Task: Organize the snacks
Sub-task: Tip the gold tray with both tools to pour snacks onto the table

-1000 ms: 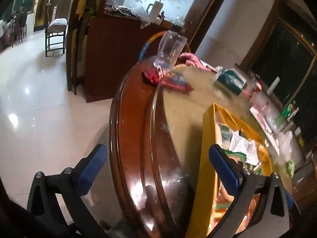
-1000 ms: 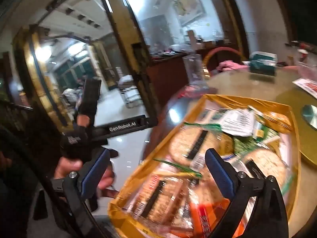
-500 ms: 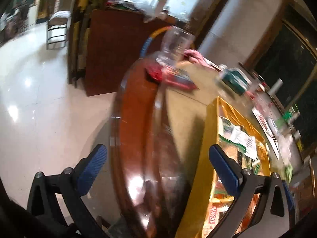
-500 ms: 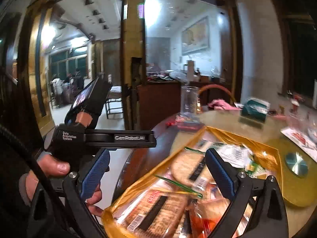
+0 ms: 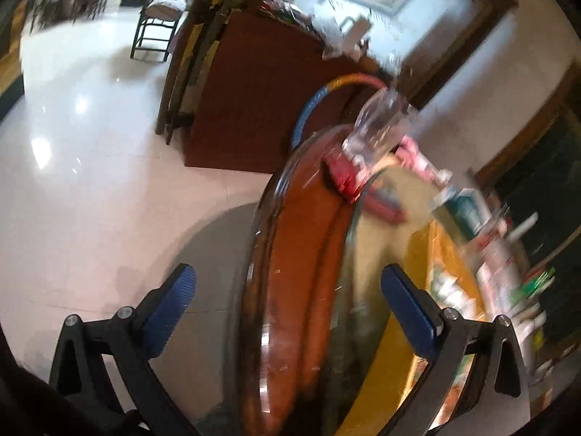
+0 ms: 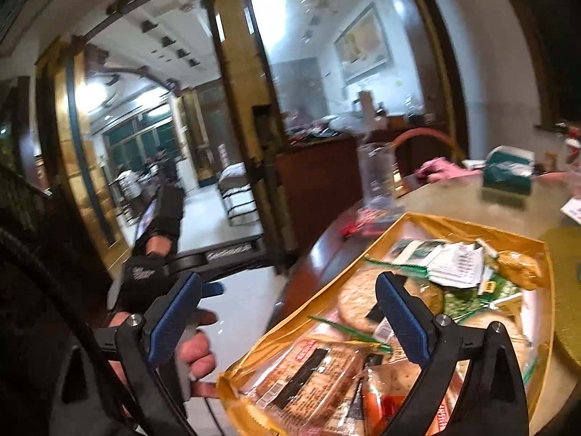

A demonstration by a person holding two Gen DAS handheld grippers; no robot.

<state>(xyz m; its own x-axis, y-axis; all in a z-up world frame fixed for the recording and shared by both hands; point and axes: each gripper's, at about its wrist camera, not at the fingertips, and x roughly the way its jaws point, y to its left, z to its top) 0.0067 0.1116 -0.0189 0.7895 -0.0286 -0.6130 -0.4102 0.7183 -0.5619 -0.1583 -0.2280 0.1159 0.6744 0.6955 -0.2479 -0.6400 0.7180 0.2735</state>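
Table edge: ran as a dark wooden rim (image 5: pixel 290 290) between the blue pads of the left gripper (image 5: pixel 287 312), with a glass top lying just inside it.
Open room: lay wide over the pale tiled floor (image 5: pixel 109 181) on the outer side of the rim; nothing stood there but a chair (image 5: pixel 156 25) far off.
Left gripper: hovered with jaws spread wide and empty, one pad over the floor, the other over the table.
Right gripper (image 6: pixel 287 312): likewise parted and holding nothing, its right pad above the snack packets (image 6: pixel 319 374), its left pad off the table edge.
Snack tray (image 6: pixel 454 223): yellow, sat on the table near the rim, filled with wrapped crackers, a white leaflet-like packet and a small bun in plastic.
Only from the right wrist: showed the person's hand (image 6: pixel 196 348) clasping the other gripper's handle just beside the tray's near corner, and the tray's contents clearly.
Only from the left wrist: showed the tray's outer yellow wall (image 5: pixel 395 356) and the rim's curve, blurred.
Around: clear glass jar (image 6: pixel 377 178) upright near the rim beyond the tray, red packets (image 5: pixel 348 178) at its foot, a green-and-white box (image 6: pixel 508 170) and a pink cloth (image 6: pixel 439 170) farther back.
In the way: jar and red packets near the rim beyond the tray.
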